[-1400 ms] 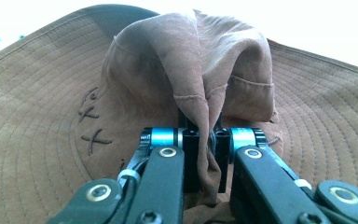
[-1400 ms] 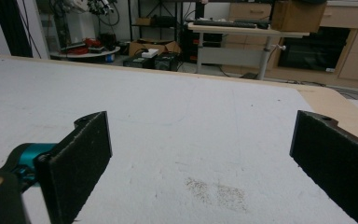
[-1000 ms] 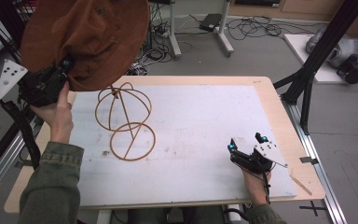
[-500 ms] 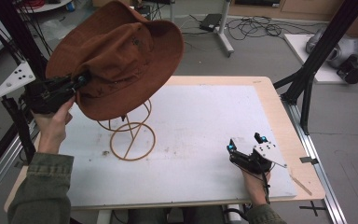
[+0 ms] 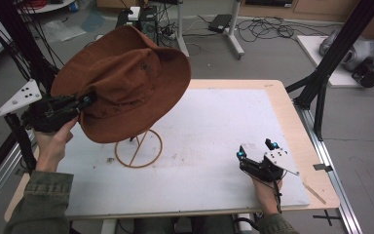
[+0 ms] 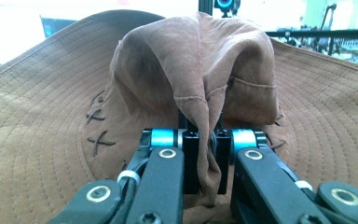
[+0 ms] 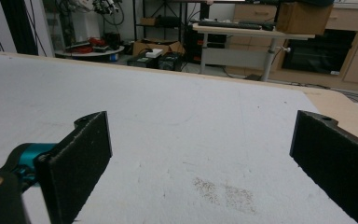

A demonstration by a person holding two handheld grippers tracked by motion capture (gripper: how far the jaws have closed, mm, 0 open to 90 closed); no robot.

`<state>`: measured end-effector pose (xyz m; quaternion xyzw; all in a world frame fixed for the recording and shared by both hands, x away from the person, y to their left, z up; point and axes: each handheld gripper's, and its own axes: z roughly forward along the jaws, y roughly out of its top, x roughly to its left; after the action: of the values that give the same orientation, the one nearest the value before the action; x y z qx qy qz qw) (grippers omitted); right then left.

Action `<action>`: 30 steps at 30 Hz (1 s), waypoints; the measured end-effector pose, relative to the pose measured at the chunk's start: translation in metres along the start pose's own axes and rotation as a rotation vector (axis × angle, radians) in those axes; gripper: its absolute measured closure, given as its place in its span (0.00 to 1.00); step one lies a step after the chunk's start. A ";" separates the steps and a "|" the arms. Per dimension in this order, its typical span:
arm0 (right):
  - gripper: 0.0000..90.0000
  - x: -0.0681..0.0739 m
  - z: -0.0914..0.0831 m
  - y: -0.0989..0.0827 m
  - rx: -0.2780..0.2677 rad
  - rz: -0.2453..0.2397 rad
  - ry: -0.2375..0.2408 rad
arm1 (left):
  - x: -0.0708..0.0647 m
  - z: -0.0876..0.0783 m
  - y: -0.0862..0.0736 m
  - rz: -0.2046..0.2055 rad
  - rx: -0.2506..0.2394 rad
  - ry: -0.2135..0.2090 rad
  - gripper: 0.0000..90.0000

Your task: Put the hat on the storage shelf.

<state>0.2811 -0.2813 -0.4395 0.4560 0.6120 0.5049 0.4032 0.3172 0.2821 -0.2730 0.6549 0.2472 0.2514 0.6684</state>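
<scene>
The brown wide-brimmed suede hat (image 5: 126, 83) hangs in the air above the left part of the tabletop, tilted, with its crown toward the upper left. It covers the top of the copper-coloured wire hat stand (image 5: 139, 151), whose round base ring lies flat on the surface; whether the hat touches the wire I cannot tell. The left gripper (image 6: 204, 140) is clenched on a fold of the hat's crown fabric, which is pinched between its two jaws in the left gripper view. In the high view this left gripper (image 5: 80, 103) is at the left edge of the hat, held by the left hand (image 5: 53, 144).

Compared with half a second ago, the hat is lower and more to the right, and it now hides most of the stand. One second ago the stand was fully free.

The right gripper (image 5: 255, 155) rests near the front right of the tabletop, its jaws spread wide with nothing between them, as before.

The white tabletop (image 5: 233, 126) has a light wooden border. Behind it are a grey floor, black cables (image 5: 268, 29) and black frame posts (image 5: 328, 73).
</scene>
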 end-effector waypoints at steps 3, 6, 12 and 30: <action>0.05 0.000 0.000 0.000 0.000 -0.004 0.000 | -0.004 -0.004 -0.008 -0.003 0.019 -0.011 0.97; 0.05 0.001 0.001 0.000 0.001 -0.006 0.003 | -0.007 -0.007 -0.015 -0.008 0.026 -0.021 0.97; 0.05 0.003 0.000 0.000 0.003 -0.008 0.002 | -0.015 -0.008 -0.024 -0.007 0.043 -0.036 0.96; 0.05 0.002 0.000 0.000 -0.001 -0.009 0.000 | -0.016 -0.006 -0.026 -0.030 0.081 -0.057 0.83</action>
<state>0.2801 -0.2793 -0.4396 0.4531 0.6138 0.5035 0.4055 0.3015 0.2761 -0.2990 0.6844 0.2477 0.2125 0.6520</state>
